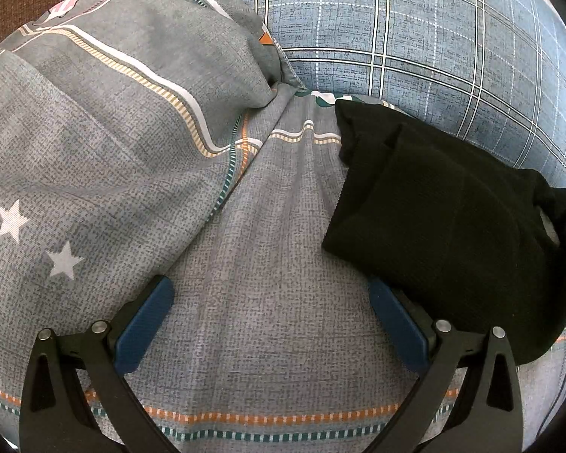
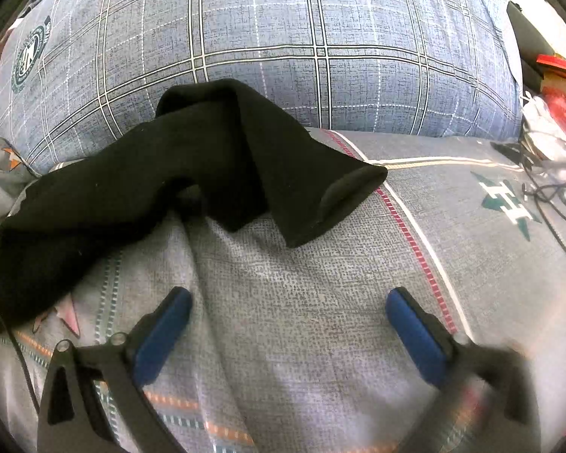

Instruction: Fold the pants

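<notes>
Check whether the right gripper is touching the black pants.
Apart. The right wrist view shows grey bedsheet between the open right gripper and the pants.

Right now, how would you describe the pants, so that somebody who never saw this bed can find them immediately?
Start at the big blue plaid pillow at the far side of the bed. In front of it lies a grey printed bedsheet, and the pants are draped across where the two meet. They are the only plain black fabric there; everything around them is patterned.
</notes>
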Demonstrator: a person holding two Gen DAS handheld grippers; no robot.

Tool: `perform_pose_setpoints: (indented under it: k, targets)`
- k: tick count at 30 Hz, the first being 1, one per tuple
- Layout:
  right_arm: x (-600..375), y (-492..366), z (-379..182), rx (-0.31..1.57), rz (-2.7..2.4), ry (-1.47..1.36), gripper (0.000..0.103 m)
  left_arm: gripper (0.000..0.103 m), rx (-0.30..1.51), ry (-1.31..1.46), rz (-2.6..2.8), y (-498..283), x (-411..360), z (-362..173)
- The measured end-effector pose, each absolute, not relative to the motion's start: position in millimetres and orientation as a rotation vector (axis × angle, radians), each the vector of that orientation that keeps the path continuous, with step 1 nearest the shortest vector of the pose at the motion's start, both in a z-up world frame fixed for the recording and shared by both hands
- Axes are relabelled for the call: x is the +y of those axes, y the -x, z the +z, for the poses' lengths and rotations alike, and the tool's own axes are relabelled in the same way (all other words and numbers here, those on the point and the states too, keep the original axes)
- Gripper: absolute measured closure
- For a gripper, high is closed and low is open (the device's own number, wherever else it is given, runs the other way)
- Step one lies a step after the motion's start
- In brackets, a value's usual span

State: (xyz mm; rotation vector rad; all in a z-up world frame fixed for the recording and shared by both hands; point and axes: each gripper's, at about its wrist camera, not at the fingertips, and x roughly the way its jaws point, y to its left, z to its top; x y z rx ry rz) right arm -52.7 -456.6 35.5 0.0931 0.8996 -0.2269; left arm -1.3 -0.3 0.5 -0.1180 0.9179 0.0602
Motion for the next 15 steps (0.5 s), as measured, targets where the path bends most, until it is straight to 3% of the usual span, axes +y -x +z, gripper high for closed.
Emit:
perform_pose_setpoints:
  k: [9, 15]
  targets:
    - [-455.1, 48.4, 35.2, 0.913, -0.229, -0.078, 0.000, 0.000, 0.996, 0.078, 0.029, 0.7, -1.3, 10.4]
    - [-452.9, 60.3, 52.8, 0.949, -0.207, -0.048, 0.000, 0.000, 0.870, 0.085, 0.036, 33.6, -8.1, 55.6]
